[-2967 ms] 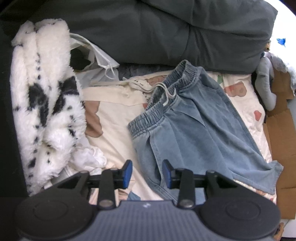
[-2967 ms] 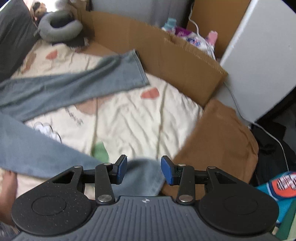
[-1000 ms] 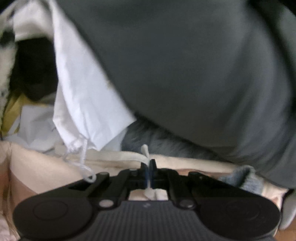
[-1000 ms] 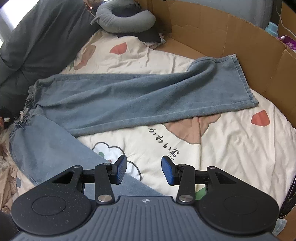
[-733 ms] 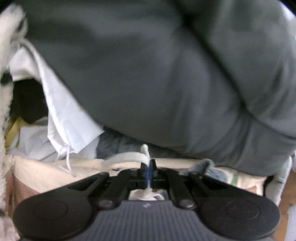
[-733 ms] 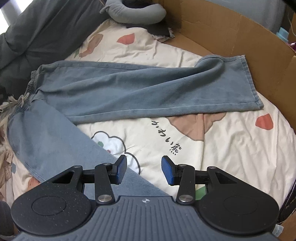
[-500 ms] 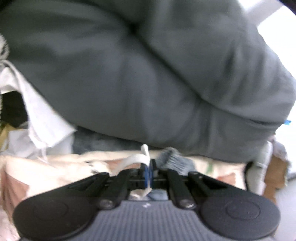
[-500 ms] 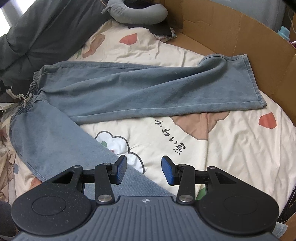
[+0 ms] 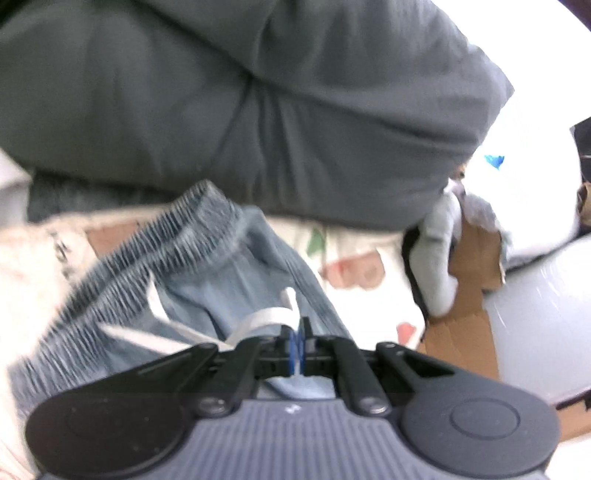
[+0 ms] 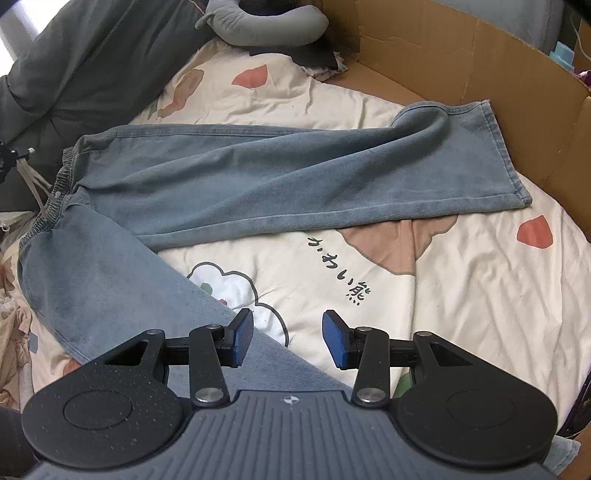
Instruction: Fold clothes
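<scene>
Light blue denim trousers [image 10: 280,177] lie spread on a cream printed bedsheet [image 10: 461,288], legs splayed apart. In the left wrist view their elastic waistband [image 9: 159,243] is raised in front of me. My left gripper [image 9: 297,338] is shut on the white drawstring [image 9: 258,317], which loops out from the jaws to the waistband. My right gripper [image 10: 288,338] hovers open over the near trouser leg [image 10: 110,291] and the sheet, nothing between its pads. At the far left edge of the right wrist view the left gripper [image 10: 7,158] shows with the drawstring [image 10: 31,181] hanging from it.
A dark grey duvet [image 9: 240,103] lies bunched behind the waistband. A grey neck pillow [image 10: 266,26] rests at the head of the bed. Cardboard walls [image 10: 480,62] line the right side. Crumpled cloth [image 10: 11,321] sits at the left edge.
My left gripper has lifted and swung right with the drawstring, pulling the waistband up into view; the white bag has left the frame. The right gripper has barely moved.
</scene>
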`<state>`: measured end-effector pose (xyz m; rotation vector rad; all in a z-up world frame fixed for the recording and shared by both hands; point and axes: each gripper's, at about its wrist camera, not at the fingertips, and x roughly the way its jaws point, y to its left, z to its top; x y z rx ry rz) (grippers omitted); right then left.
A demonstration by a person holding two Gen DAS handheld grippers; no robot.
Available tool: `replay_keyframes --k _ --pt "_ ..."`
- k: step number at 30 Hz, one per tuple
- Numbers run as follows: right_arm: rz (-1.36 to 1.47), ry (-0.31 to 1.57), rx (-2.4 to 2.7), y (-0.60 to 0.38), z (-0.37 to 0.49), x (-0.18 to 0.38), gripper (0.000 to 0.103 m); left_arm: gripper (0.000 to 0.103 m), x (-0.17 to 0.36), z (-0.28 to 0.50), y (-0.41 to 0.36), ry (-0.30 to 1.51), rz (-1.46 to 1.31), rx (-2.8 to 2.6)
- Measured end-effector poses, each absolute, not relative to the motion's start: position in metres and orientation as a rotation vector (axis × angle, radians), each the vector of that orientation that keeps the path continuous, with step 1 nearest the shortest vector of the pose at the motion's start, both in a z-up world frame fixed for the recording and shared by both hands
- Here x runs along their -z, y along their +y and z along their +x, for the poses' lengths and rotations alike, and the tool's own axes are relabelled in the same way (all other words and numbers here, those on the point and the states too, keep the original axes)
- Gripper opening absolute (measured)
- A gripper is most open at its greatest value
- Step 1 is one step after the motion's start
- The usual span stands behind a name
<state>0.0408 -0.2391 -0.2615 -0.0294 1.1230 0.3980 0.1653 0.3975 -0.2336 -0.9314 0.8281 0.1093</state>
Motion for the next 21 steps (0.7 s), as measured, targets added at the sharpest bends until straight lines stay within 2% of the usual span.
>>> replay_keyframes --k 7,11,13,21 --pt "-0.040 1.133 -0.401 -0.236 0.041 0.264 0.048 0.004 0.244 0.169 0.368 0.896 -0.900 -0.004" --pt "-0.056 1.141 -0.412 -0.232 0.039 0.266 0.048 0.031 0.246 0.167 0.350 0.954 -0.827 0.059" --pt "-0.066 1.143 -0.416 -0.231 0.039 0.267 0.048 0.038 0.245 0.162 0.346 0.962 -0.808 0.075" --pt "-0.060 1.144 -0.421 -0.231 0.037 0.268 0.048 0.048 0.236 0.145 0.348 1.012 -0.717 0.075"
